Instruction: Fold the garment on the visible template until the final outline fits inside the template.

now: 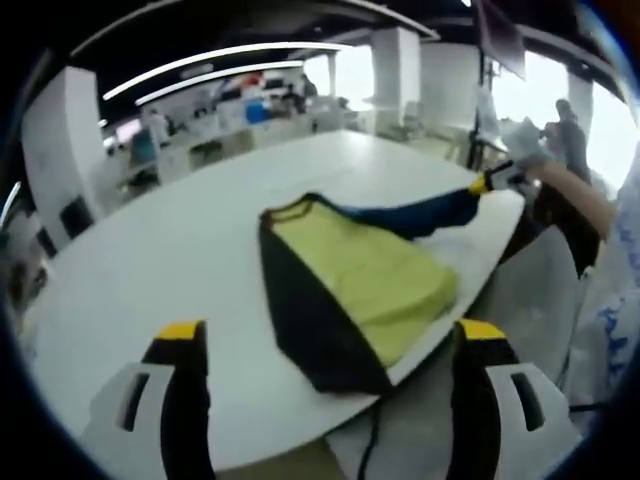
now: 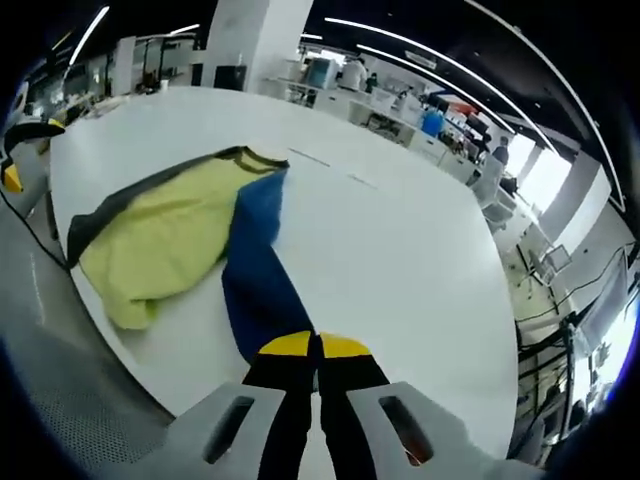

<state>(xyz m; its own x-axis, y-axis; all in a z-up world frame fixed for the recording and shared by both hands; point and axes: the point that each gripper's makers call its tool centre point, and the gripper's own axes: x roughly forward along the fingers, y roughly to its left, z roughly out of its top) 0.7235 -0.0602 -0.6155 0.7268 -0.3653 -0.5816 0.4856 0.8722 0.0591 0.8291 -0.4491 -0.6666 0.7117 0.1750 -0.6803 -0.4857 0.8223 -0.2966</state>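
Observation:
A garment lies on the white table [image 1: 180,250], near its edge: a yellow-green body [image 1: 370,275] with a black side panel [image 1: 305,320] and a blue sleeve [image 1: 420,215]. The sleeve is stretched out away from the body. My right gripper [image 2: 316,346] is shut on the sleeve's end [image 2: 255,280], and it also appears as a yellow-tipped tool [image 1: 492,181] at the table's far edge. My left gripper [image 1: 330,335] is wide open, held back from the garment's near black corner with nothing between its jaws. The yellow-green body [image 2: 165,245] is bunched at one end.
Grey chairs [image 1: 535,285] [image 2: 60,380] stand against the table edge beside the garment. A person's arm [image 1: 575,195] reaches in behind the right gripper. The white tabletop [image 2: 400,260] stretches well past the garment. Office desks and people fill the background.

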